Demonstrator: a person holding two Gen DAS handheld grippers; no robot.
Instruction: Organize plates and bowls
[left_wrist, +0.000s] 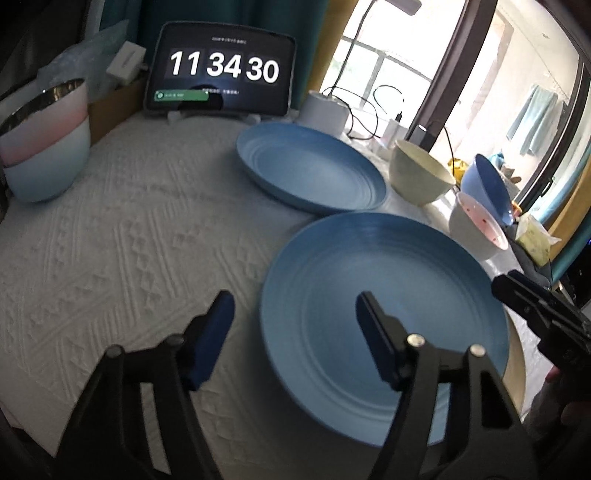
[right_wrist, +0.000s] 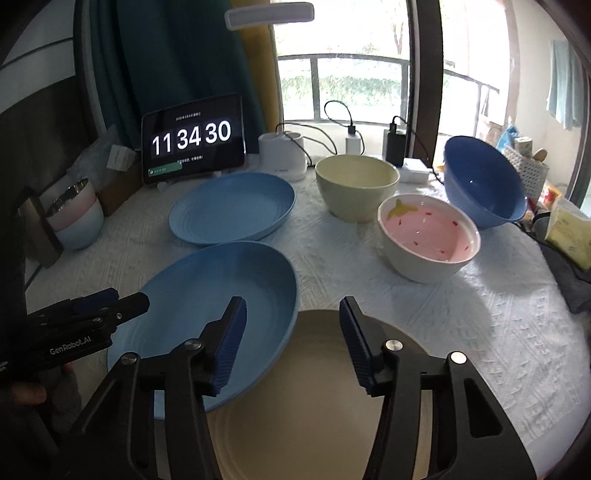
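White quilted tablecloth (right_wrist: 461, 332), embossed diamonds. Ridged round blue plate (right_wrist: 221, 314) tilted, overlapping beige plate (right_wrist: 295, 424) near front edge. Second blue plate (right_wrist: 232, 210) behind. Left gripper (left_wrist: 295, 332): jaws apart, straddling plate rim. Right gripper (right_wrist: 293, 332): jaws apart, empty, above beige plate.
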